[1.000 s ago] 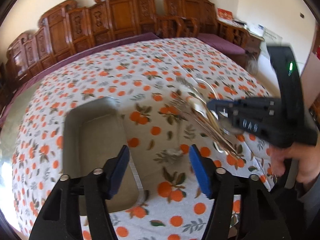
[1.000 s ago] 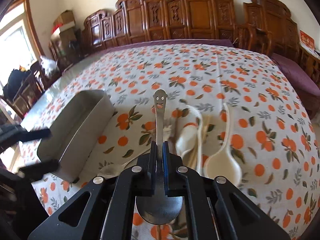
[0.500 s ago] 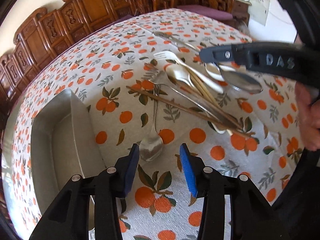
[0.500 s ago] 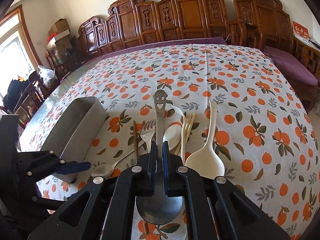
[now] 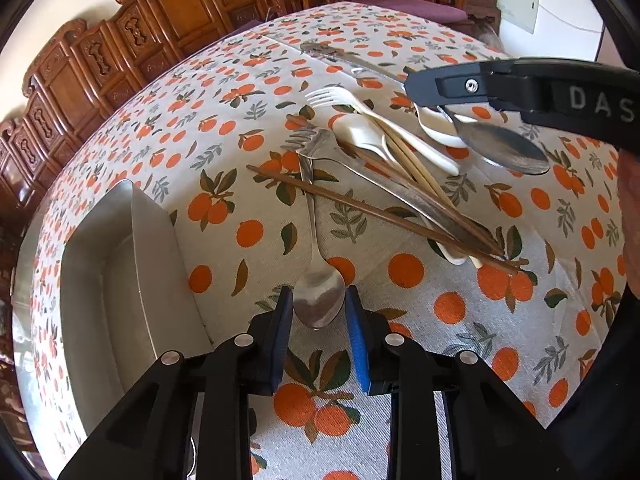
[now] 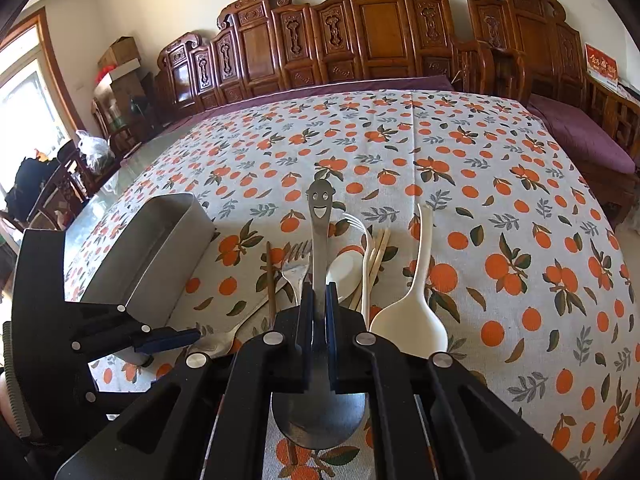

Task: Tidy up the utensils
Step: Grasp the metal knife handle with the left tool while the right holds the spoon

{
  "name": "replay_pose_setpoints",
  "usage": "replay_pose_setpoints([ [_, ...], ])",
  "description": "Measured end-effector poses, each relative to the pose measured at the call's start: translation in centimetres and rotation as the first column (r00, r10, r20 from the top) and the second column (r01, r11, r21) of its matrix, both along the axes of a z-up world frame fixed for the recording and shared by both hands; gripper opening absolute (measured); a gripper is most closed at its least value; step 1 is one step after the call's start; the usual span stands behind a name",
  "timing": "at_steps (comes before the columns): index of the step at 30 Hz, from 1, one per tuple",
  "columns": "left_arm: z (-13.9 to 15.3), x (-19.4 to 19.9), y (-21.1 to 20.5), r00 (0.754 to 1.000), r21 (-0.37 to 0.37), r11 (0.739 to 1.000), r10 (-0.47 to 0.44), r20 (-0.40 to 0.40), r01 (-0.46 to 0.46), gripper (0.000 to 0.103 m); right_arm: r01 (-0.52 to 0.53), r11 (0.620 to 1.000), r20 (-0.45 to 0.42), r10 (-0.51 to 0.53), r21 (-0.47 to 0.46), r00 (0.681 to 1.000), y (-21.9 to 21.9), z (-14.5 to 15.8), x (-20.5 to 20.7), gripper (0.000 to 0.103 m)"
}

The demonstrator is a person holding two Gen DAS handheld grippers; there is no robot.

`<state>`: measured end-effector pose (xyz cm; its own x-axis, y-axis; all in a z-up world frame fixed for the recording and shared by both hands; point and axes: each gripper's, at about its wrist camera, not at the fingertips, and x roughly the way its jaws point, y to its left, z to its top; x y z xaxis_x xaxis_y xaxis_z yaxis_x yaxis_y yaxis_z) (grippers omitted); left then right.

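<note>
Orange-print tablecloth, carved chairs behind. Left wrist view: left gripper, jaws just closing around steel spoon bowl, not yet pressing; metal tray alongside. Right wrist view: right gripper clamped on smiley-handled spoon; white ladle beside.

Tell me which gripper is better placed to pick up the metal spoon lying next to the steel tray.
Left. The left gripper has been closing, its blue pads flanking the bowl of the metal spoon beside the steel tray. The right gripper is already shut on the smiley-handled spoon.
</note>
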<state>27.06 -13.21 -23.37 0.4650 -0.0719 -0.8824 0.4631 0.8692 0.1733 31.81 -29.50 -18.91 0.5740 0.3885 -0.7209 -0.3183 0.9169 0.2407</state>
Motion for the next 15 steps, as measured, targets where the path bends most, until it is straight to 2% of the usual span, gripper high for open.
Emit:
replay_pose_setpoints([
  [10, 2.1, -1.2, 0.5, 1.000, -0.102, 0.995, -0.007, 0.003, 0.007, 0.024, -0.005, 1.000, -0.002, 0.005, -0.019, 1.000, 0.4, -0.2, -0.2, 0.007],
  [13, 1.1, -1.7, 0.1, 1.000, -0.089, 0.996, -0.019, -0.018, 0.017, 0.024, -0.005, 1.000, -0.004, 0.005, -0.026, 1.000, 0.4, -0.3, -0.2, 0.007],
  [15, 0.3, -1.8, 0.0, 0.999, -0.076, 0.997, -0.022, -0.027, 0.020, 0.019, -0.005, 1.000, -0.003, 0.005, -0.027, 1.000, 0.4, -0.3, -0.2, 0.007],
])
